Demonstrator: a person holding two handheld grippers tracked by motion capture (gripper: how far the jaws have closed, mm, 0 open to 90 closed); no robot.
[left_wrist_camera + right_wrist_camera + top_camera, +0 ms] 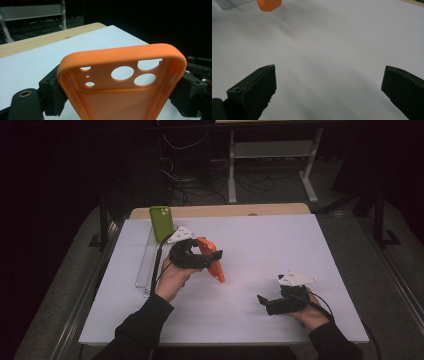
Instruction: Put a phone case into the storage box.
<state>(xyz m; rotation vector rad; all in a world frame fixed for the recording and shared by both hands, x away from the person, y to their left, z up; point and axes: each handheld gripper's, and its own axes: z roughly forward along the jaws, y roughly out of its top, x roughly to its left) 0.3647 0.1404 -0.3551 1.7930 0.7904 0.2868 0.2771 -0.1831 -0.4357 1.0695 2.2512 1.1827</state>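
While the clear plastic tray (145, 265) props a green phone (161, 222), the left gripper (212, 260) clamps a hollow orange rubber phone case (120, 82); the right gripper (328, 87) gapes empty.

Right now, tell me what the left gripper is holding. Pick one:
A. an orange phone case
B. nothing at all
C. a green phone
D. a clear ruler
A: in the left gripper view the jaws of the left gripper press on both sides of the orange phone case, whose camera holes show, while the green phone stands apart at the far edge of the table.
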